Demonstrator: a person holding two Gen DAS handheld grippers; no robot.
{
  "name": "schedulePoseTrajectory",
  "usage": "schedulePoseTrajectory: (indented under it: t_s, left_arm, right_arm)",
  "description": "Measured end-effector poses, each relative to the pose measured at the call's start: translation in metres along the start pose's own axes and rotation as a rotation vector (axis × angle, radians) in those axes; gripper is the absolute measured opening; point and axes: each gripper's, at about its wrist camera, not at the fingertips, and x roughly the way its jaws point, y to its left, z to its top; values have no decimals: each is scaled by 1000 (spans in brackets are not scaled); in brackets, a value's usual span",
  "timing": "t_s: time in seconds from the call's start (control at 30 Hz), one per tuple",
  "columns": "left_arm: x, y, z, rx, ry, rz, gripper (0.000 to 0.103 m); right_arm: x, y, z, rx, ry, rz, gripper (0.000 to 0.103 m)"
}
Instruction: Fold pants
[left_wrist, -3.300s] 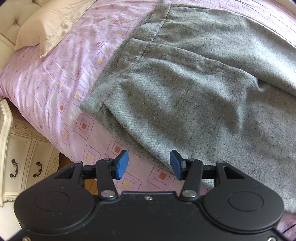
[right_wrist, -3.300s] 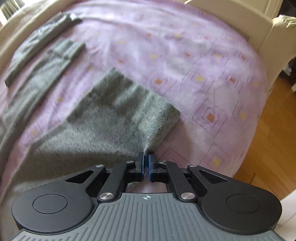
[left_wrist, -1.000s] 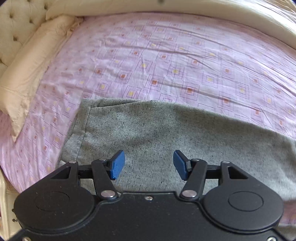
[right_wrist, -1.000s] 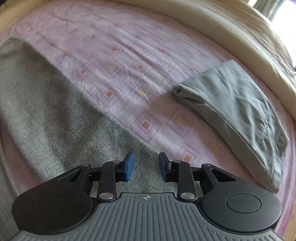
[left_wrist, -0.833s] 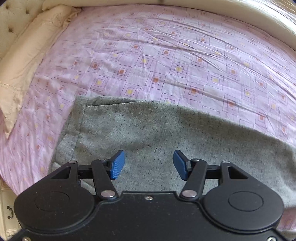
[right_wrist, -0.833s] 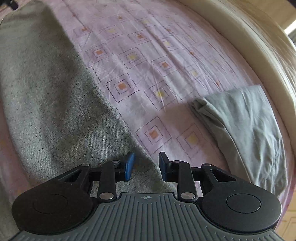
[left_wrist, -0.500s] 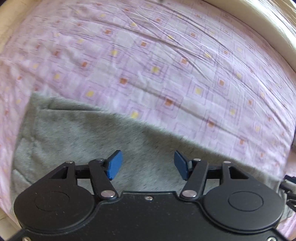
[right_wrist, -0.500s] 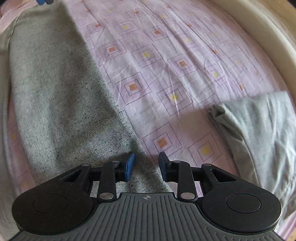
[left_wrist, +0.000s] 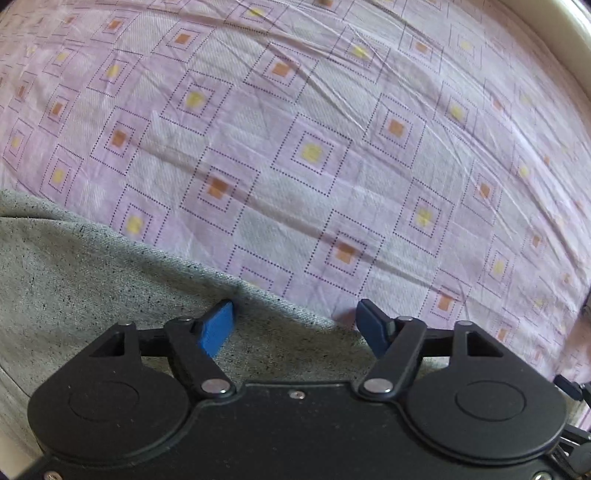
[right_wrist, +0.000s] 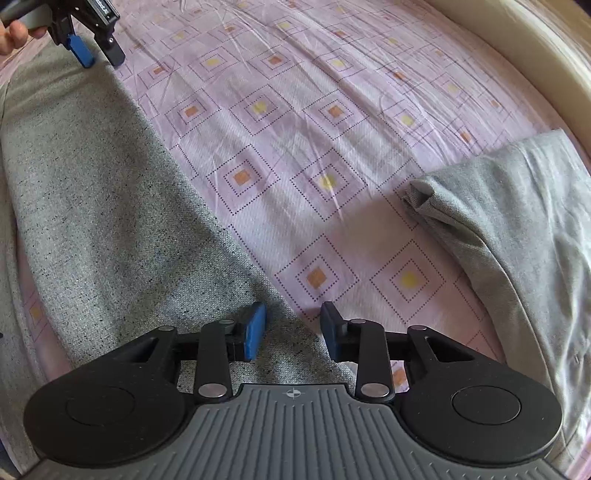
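So basically the whole thing came down to that one long far edge of the gray pants (right_wrist: 103, 206), which were laid out flat on the bed (left_wrist: 332, 147) with its pink sheet. Both claws sat right on that same edge, pointing straight down at it. The right claw (right_wrist: 292, 330) straddled the edge near one end, one pad over the gray fabric and the other over bare sheet, and its jaws had just been closing a bit, though the pads weren't pinching the cloth yet as far as I could tell. The left claw (left_wrist: 295, 325) was doing the same thing further along the pants, and you could spot it up in the far corner of the right wrist view (right_wrist: 94, 51) with a bit of the person's hand (right_wrist: 13, 35) behind it. Its jaws had just been opening wider, standing well apart with the edge running between them, nothing gripped. The pants stretched lengthwise from one claw to the other, so each claw was the nearer one for its own end. My guess is the next move was a pinch on that edge with both, then pulling it across the pants to fold them. Off to the far side of the pants from the right claw there was another gray garment (right_wrist: 517, 229), already folded, well apart and not in the way.
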Motion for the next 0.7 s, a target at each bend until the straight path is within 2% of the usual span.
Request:
schedulePoseTrajectory:
  t_s: [0.03, 0.07, 0.1, 0.13, 0.17, 0.23, 0.37, 0.5, 0.6, 0.7]
  left_arm:
    - [1, -4, -1, 7, 0, 25, 73]
    - [2, -10, -4, 16, -5, 53, 67]
    - [1, -12, -7, 21, -14, 73, 62]
    - [-1, -13, -11, 22, -29, 75, 47]
    - [-5, -12, -16, 23, -46, 63, 24]
    - [-13, -7, -25, 33, -68, 36, 13]
    - [-43, 7, -61, 52, -158, 0, 10]
    - [-89, 18, -96, 112, -246, -28, 10]
    - [-116, 28, -127, 149, -299, -46, 10]
    - [-127, 37, -170, 175, -327, -43, 10]
  right_arm:
    - [-2, 1, -2, 5, 2, 23, 16]
    - [-2, 2, -2, 6, 4, 43, 7]
    - [-3, 8, -2, -4, 3, 26, 6]
    - [-5, 16, -4, -31, -1, 5, 4]
    - [-7, 22, -6, -56, -7, -16, 3]
    - [-16, 33, -11, -65, -37, -42, 3]
    - [-46, 49, -30, -12, -134, -85, 3]
    - [-84, 81, -57, 5, -217, -143, 3]
    - [-106, 113, -82, -8, -249, -186, 3]
    - [-118, 146, -109, 23, -264, -192, 3]
